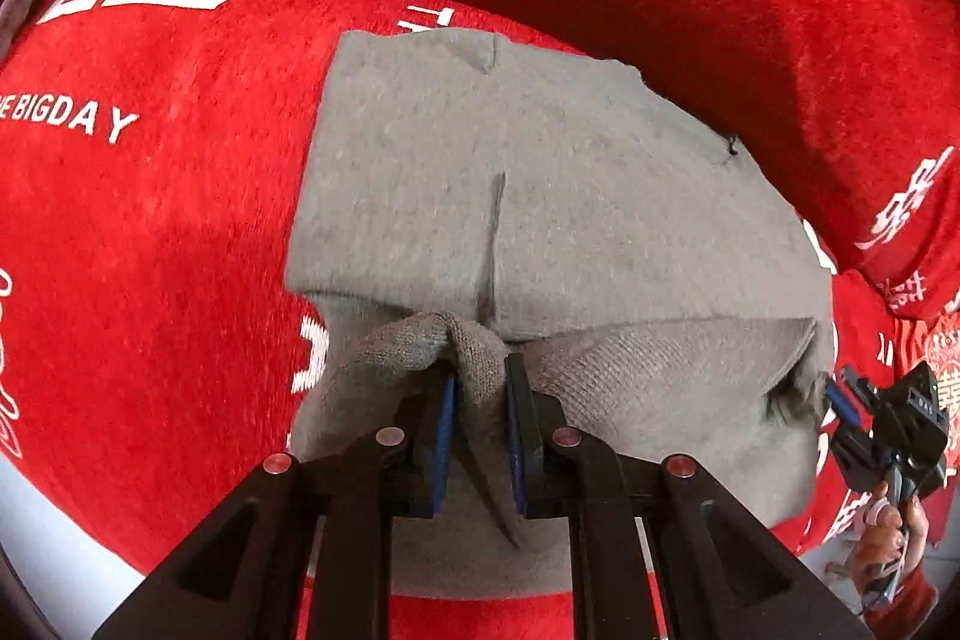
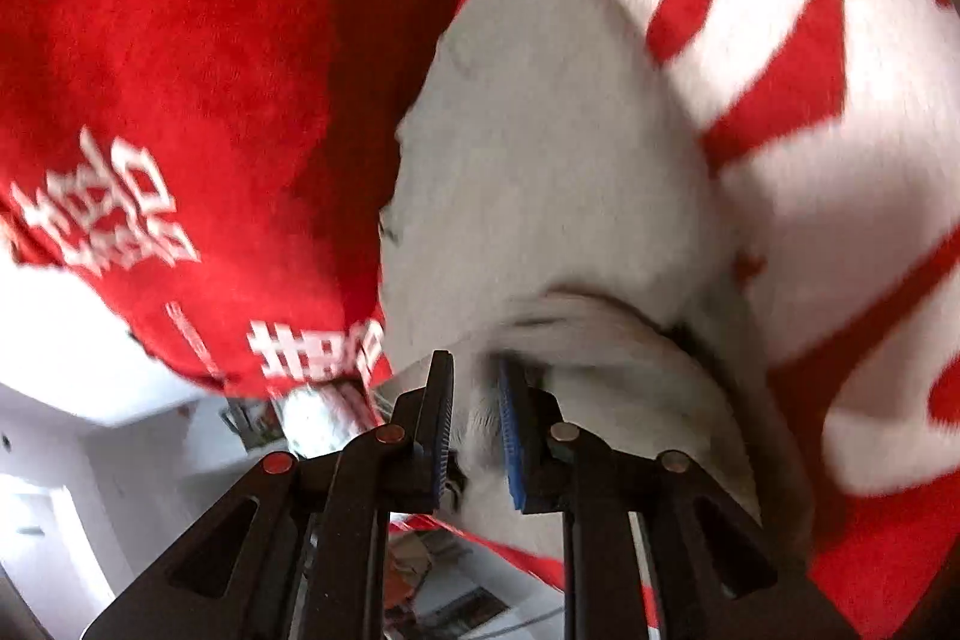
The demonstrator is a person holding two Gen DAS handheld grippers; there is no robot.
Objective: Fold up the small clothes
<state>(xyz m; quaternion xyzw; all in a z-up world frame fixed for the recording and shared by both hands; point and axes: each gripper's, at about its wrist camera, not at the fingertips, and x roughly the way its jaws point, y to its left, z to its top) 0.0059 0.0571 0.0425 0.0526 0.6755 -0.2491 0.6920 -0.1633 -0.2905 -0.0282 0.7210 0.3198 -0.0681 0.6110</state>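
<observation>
Midway through a fold, a small grey knit garment (image 1: 540, 196) lies on a red plush blanket (image 1: 150, 232) printed with white lettering, its far portion spread flat while its near edge is gathered up off the blanket. At that near edge, the left hand-held gripper (image 1: 480, 430) has its blue-padded jaws nearly closed on a bunched pinch of the grey cloth, which rises in a ridge between the pads. At the garment's right end, the right hand-held gripper (image 1: 837, 397) bites into that corner of the cloth, with a person's hand (image 1: 888, 520) on its handle; its own blurred wrist view shows the right hand-held gripper (image 2: 477, 424) with jaws likewise almost together and pale cloth caught between them. What carries the blanket cannot be told; a raised red fold or cushion runs behind the garment, and pale floor or furniture shows past the blanket's edge in the right wrist view. By the look of things, the gripping is done and the near edge is lifted, so the fold itself is under way but not laid down: the held edge has yet to be carried over the flat part and released. Whether further folds or other garments remain cannot be judged from these views.
</observation>
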